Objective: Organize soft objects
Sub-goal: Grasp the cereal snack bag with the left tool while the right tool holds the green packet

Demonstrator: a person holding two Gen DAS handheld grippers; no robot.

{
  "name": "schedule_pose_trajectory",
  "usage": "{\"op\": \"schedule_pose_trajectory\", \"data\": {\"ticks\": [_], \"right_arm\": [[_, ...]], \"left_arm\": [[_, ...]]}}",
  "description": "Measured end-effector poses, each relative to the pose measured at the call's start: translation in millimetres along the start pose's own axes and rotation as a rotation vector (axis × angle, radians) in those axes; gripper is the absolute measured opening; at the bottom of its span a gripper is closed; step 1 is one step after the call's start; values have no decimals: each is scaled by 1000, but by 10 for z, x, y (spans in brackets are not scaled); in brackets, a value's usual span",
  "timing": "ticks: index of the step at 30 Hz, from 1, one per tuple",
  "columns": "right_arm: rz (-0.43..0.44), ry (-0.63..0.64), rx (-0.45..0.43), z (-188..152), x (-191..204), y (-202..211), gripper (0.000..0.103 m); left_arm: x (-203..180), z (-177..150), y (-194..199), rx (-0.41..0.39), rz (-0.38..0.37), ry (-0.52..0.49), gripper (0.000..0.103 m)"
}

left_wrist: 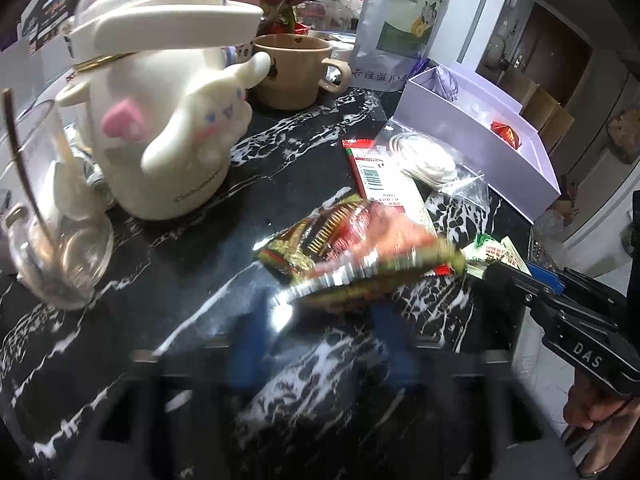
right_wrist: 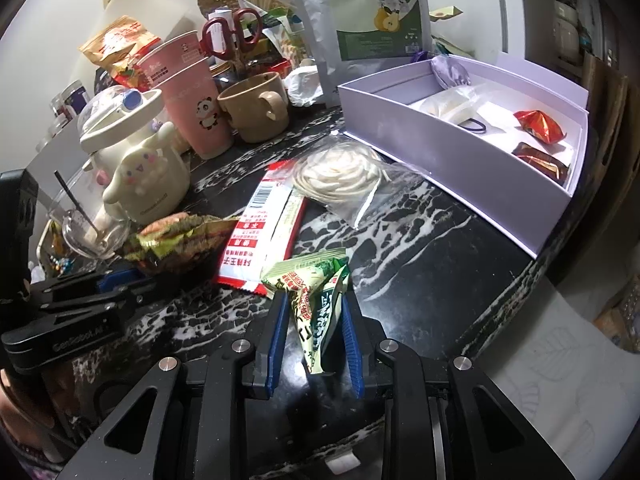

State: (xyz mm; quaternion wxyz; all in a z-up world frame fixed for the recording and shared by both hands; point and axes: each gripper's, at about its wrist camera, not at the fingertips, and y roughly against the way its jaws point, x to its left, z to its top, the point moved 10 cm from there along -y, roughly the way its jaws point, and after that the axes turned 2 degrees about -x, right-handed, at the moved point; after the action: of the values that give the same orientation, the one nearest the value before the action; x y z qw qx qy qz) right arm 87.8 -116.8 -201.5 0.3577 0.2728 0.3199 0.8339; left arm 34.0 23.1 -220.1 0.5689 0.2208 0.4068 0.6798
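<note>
Now your bench (right_wrist: 432,248) is black stone veined with white, crowded along its far edge with a cream character-shaped jug (right_wrist: 144,176), a tan mug (right_wrist: 256,112), a pink paper cup (right_wrist: 196,108), red-handled scissors (right_wrist: 232,34) and a tall grey pouch (right_wrist: 368,20); a pale wall stands behind. Your right claw (right_wrist: 316,320) tilts down toward the stone and is clamped on a crinkled green-and-white packet (right_wrist: 316,300), its blue pads pressed against both sides; your left claw (left_wrist: 320,340) also tilts down, blurred, its blue fingers standing apart just short of a glossy red-and-gold snack bag (left_wrist: 340,248) that lies on the bench without being gripped. Beside that bag lie a flat red-and-white sachet (right_wrist: 260,236) and a clear bag of coiled white cord (right_wrist: 340,176); the lilac cardboard box (right_wrist: 460,176) at the right holds two foil-wrapped sweets, one red (right_wrist: 540,126), one brown (right_wrist: 540,162).
</note>
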Motion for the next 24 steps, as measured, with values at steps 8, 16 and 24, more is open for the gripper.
{"op": "schedule_pose_trajectory", "data": {"ticks": [8, 16, 24], "right_arm": [[4, 5, -9, -17, 16, 47, 26], [-6, 6, -31, 2, -31, 137, 26], [-39, -17, -45, 55, -181, 173, 26]], "left_arm": [[-23, 106, 219, -39, -9, 8, 103], [-239, 451, 233, -77, -76, 22, 103], [-223, 388, -168, 39, -13, 34, 103]]}}
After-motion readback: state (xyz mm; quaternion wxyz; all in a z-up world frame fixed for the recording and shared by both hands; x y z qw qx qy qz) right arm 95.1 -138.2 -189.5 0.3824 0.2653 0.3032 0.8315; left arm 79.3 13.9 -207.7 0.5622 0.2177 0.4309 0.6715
